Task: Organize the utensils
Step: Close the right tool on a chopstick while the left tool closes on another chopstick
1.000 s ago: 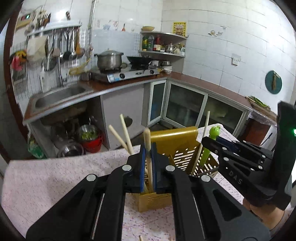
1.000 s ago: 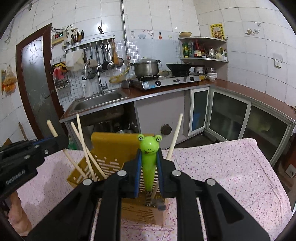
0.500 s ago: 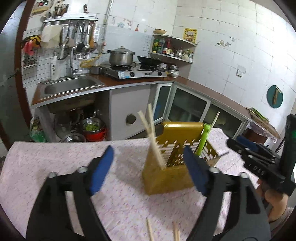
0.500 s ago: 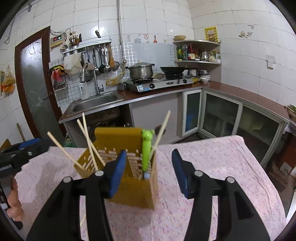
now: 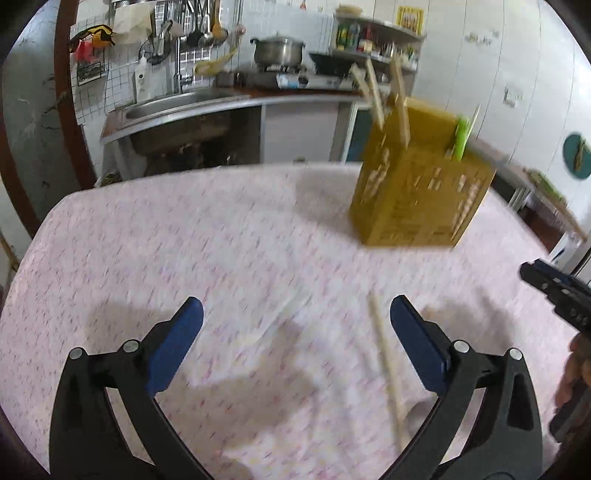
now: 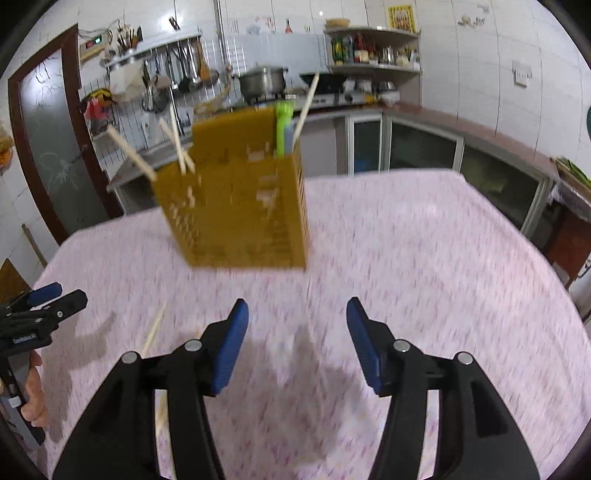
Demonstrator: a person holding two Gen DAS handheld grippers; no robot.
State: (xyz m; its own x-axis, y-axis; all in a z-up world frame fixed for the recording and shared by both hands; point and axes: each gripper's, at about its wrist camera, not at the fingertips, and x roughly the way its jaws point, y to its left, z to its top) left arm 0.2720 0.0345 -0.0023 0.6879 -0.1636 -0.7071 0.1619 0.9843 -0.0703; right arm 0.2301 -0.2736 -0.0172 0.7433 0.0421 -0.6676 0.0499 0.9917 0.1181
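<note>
I have both sets of tongs released. The left gripper [image 5: 296, 317] has just spread its jaws to their widest, and nothing sits between the blue pads; the right gripper [image 6: 297, 321] has also just been opening, to about half its reach, and is equally empty. Both hang over the pink flowered tablecloth [image 5: 184, 236], pointing down at it.

The yellow utensil holder [image 5: 417, 192] stands on the far side of the table, a little right of centre from the left wrist. It already carries several wooden chopsticks [image 6: 177, 144] and a green frog-topped utensil [image 6: 283, 125]. One loose chopstick [image 5: 384, 354] lies on the cloth near the left gripper's right pad, and a paler one may lie just left of it, though motion blur makes that uncertain.

My worry is the pickup. The loose chopstick is thin, round and flat on soft cloth, so I judge a fast close could roll it away, pinch the fabric with it, or catch it off-centre so it swings when lifted. Both views are smeared, so I could also misjudge where the pads land. The two grippers are close enough to clash if both go for the same stick. The holder looks light and top-heavy; a knock could tip it.

Writing: the left gripper's body, seen from the right wrist, bears small white lettering I cannot read. A yellow poster [image 6: 400, 17] on the far wall is too small to make out.
</note>
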